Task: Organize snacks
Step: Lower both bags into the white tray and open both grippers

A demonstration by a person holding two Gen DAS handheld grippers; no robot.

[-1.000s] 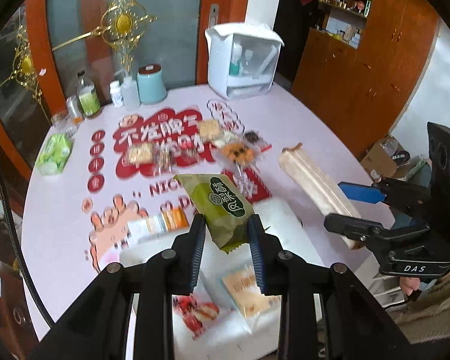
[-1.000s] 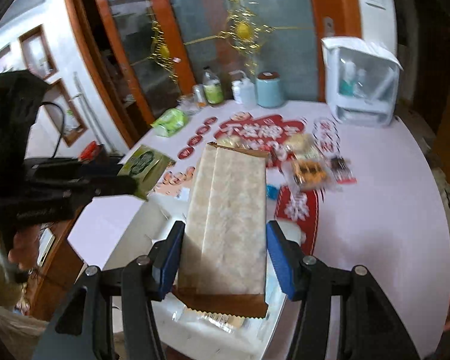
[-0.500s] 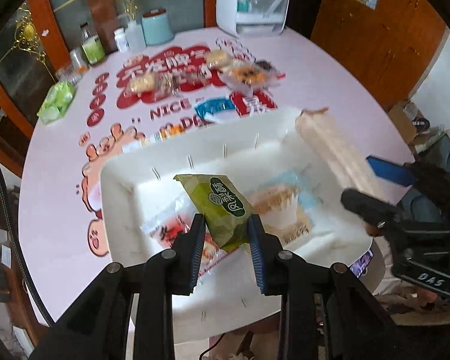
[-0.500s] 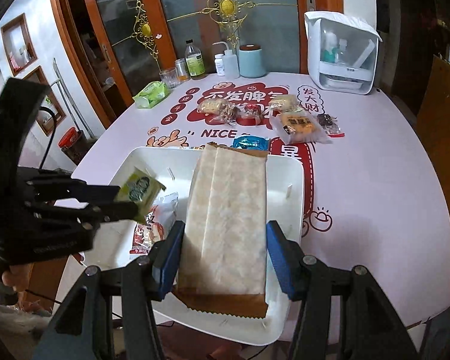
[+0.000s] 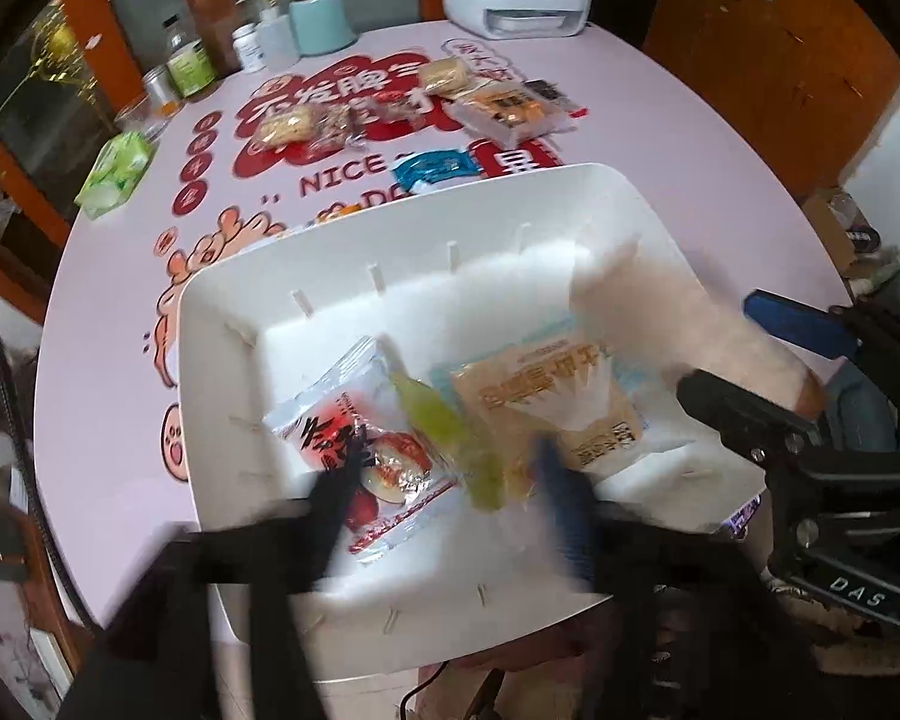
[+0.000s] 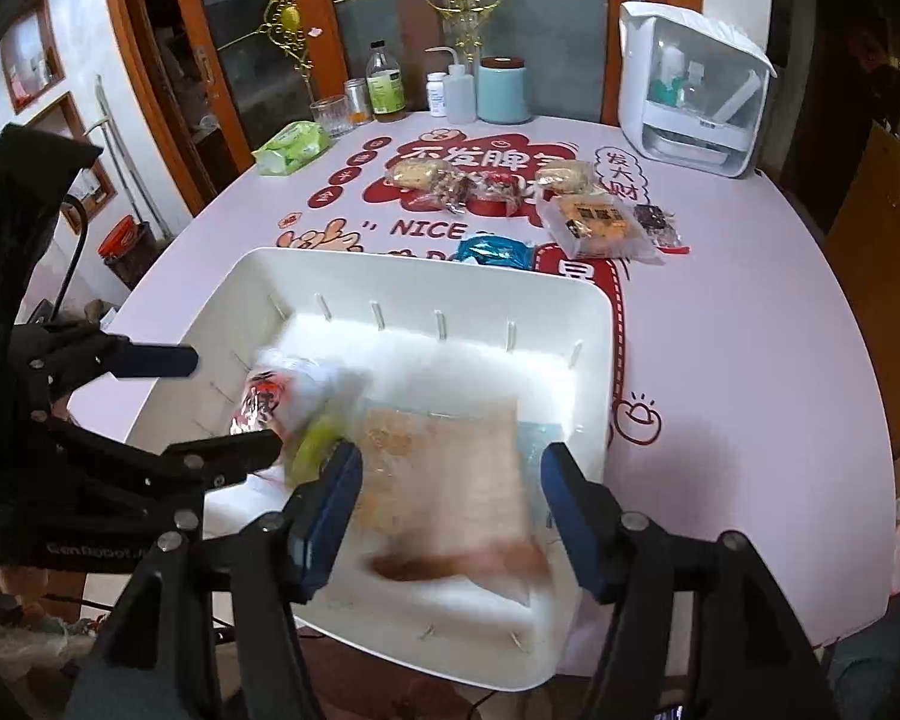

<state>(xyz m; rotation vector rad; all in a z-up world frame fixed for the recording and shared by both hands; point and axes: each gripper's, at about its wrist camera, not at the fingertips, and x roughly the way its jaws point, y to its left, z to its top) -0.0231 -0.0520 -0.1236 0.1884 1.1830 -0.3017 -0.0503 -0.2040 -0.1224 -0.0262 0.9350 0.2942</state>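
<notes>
White bin [image 6: 588, 324], blue packet [image 6: 495, 252] behind, left view half-hides it.

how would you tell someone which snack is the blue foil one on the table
Start at the big white bin on the pink table. Just past its far rim, on the red lettering, lies the blue foil packet. It's the only blue wrapper; its neighbours are clear-wrapped pastries.
</notes>
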